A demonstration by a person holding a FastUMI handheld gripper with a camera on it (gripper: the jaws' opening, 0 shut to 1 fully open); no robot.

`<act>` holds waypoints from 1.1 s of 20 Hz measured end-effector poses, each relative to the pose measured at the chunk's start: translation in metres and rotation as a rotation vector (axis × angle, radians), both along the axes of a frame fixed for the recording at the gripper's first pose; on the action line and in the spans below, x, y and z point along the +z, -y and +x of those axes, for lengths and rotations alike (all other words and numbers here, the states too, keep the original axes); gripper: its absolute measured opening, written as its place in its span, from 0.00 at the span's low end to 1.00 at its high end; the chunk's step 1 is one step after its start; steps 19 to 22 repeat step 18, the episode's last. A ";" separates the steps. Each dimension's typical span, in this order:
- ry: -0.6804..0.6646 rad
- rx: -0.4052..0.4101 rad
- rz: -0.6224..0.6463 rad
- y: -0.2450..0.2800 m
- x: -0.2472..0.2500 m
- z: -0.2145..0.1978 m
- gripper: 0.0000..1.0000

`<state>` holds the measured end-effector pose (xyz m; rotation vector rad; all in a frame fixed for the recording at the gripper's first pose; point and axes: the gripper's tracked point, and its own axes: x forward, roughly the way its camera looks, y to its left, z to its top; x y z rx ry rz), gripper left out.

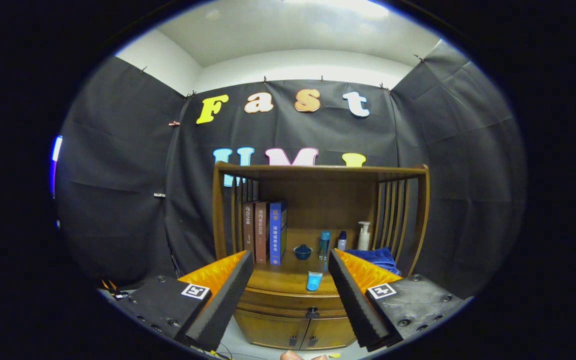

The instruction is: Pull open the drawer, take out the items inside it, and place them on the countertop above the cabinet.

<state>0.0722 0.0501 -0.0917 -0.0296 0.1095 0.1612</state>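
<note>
Gripper (290, 295): fingers spread wide apart, grasping nothing, held in the air before the furniture. Brown wooden cabinet (288, 325) with slatted hutch: stands against the black cloth wall, beyond and between the fingers. Curved wooden drawer (278, 301) with dark round knob (312, 313): closed, just beneath the worktop (280, 280); contents hidden. Two lower wooden doors (273, 331): closed, beneath the drawer. On the worktop: three upright books (265, 231), two brownish and one blue, at the hutch's left side; small dark-blue lidded bowl (302, 251) just right of the books; slim light-blue bottle (324, 244); small white bottle with dark cap (342, 241); white pump dispenser (364, 236); folded blue cloth (378, 257) at the right, partly behind one finger; light-blue tube (314, 280) lying near the front edge, above the knob.
</note>
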 end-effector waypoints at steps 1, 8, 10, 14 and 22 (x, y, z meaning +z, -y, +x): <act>-0.007 0.007 0.009 -0.005 0.007 -0.006 0.99; -0.006 0.020 0.048 -0.018 0.072 -0.045 0.99; -0.007 0.002 0.058 -0.016 0.082 -0.058 0.99; 0.021 -0.006 0.052 -0.010 0.090 -0.080 0.99; 0.039 -0.001 0.032 -0.009 0.094 -0.089 0.98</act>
